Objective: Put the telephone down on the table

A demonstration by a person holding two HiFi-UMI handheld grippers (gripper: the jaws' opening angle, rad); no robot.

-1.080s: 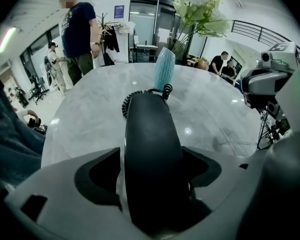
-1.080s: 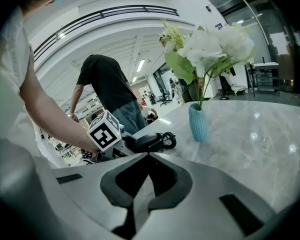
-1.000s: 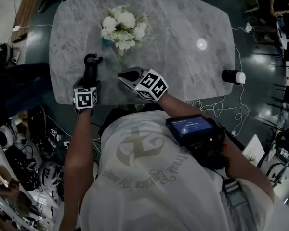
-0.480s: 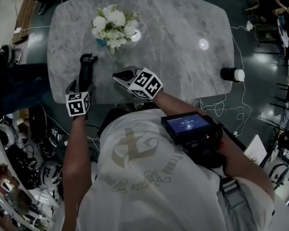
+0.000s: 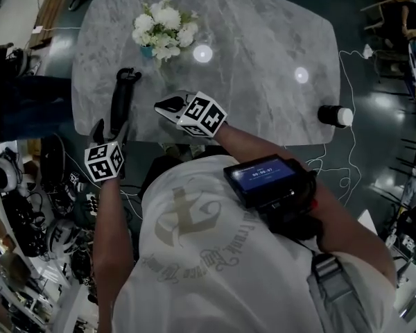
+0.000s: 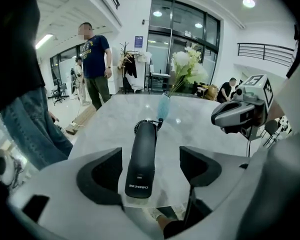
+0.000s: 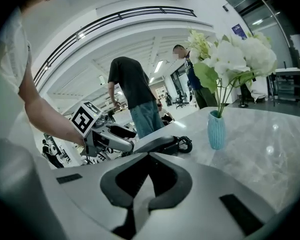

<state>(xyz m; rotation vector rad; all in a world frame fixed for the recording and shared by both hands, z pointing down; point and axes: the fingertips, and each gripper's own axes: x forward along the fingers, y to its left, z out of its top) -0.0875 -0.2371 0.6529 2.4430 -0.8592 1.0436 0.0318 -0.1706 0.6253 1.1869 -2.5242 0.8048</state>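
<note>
lying flat on table (image 5: 263,40): black telephone (image 6: 142,156), at 12 o'clock of left gripper (image 6: 157,171), jaws spread wide, not touching it. right gripper (image 7: 148,159) at 3 o'clock, jaws pressed together, empty.

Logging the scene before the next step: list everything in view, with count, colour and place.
table: 1, grey marble, centre
telephone: 1, black, lying on the table's left side, coiled cord at far end
vase: 1, teal, on the table beyond the telephone
flowers: 1 bunch, white, in the vase
cylinder: 1, black with white end, by the table's right edge
cables: several, white, floor at right
bystanders: several, background
screen unit: 1, black, on the person's chest
left claw: 1, grey, open, either side of the telephone's near end
right claw: 1, grey, shut, empty
</note>
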